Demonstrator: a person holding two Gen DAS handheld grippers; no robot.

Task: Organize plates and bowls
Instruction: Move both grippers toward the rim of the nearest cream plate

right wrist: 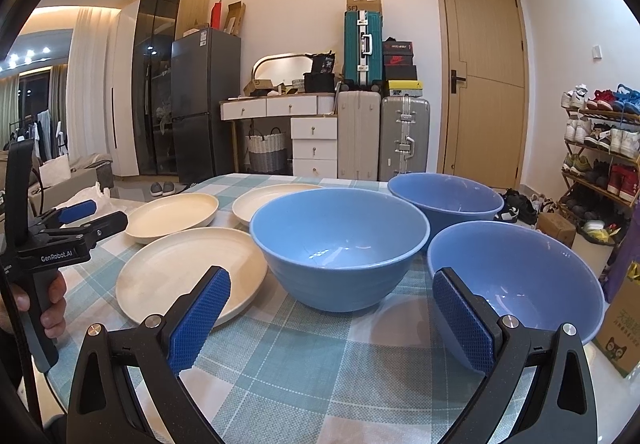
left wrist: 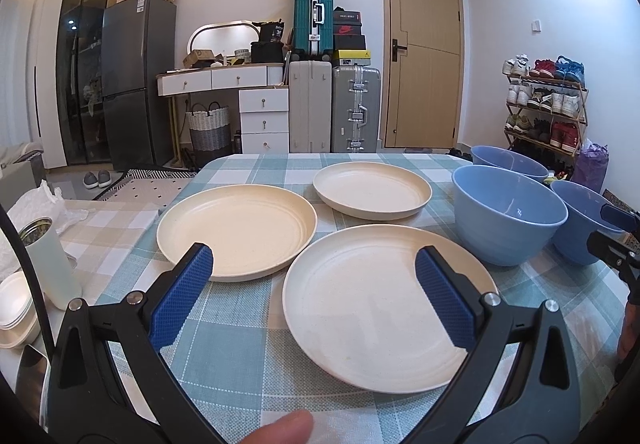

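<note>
Three cream plates lie on the checked tablecloth: a near one (left wrist: pixel 376 308), a left one (left wrist: pixel 240 230) and a far one (left wrist: pixel 372 189). Three blue bowls stand to their right: a middle one (right wrist: pixel 340 248), a far one (right wrist: pixel 444 197) and a near right one (right wrist: pixel 520 276). My left gripper (left wrist: pixel 314 264) is open and empty, above the near plate's left part. My right gripper (right wrist: pixel 332 288) is open and empty, in front of the middle bowl, with its right finger over the near right bowl's rim. The left gripper also shows in the right wrist view (right wrist: pixel 76 213).
A white tumbler (left wrist: pixel 50 260) and stacked white dishes (left wrist: pixel 14 308) stand at the table's left edge. A cardboard box (right wrist: pixel 624 328) stands at the right edge. The right gripper shows at the right of the left wrist view (left wrist: pixel 616 240). Suitcases, a dresser and a shoe rack are beyond the table.
</note>
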